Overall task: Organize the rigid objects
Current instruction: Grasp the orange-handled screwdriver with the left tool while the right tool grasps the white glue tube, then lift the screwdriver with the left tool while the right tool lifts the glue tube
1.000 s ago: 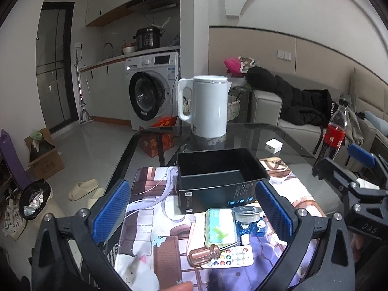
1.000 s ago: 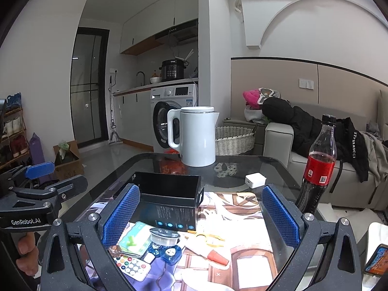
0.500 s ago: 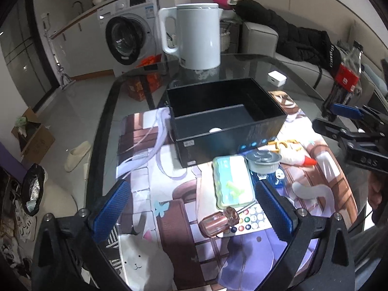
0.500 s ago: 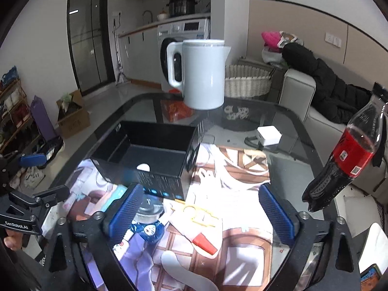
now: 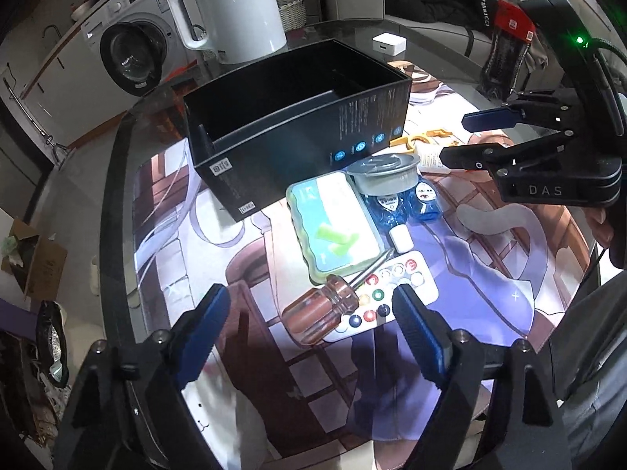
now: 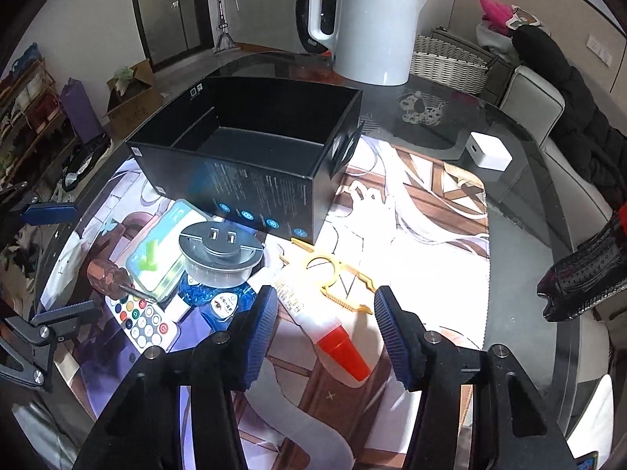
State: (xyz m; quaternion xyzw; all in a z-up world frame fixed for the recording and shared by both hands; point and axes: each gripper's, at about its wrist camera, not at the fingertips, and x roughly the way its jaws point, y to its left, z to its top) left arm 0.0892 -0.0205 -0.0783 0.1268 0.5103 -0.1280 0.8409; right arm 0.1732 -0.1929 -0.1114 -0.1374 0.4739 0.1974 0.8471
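Both tongs have just been closing, yet grip nothing. Left gripper (image 5: 309, 313) straddles the screwdriver (image 5: 319, 309), which lies on the remote (image 5: 395, 293); right gripper (image 6: 325, 317) brackets the red-capped tube (image 6: 321, 323) before the black box (image 6: 250, 180).

The black box (image 6: 250, 156) stands open-topped, so the way in from above is free. Before it, a green case (image 5: 337, 231), round tin (image 6: 219, 252), screwdriver (image 5: 321, 309) and remote (image 6: 147, 323) crowd together (touching or overlapping). The kettle (image 6: 372, 19) blocks the desk (image 6: 521, 211) behind the box.
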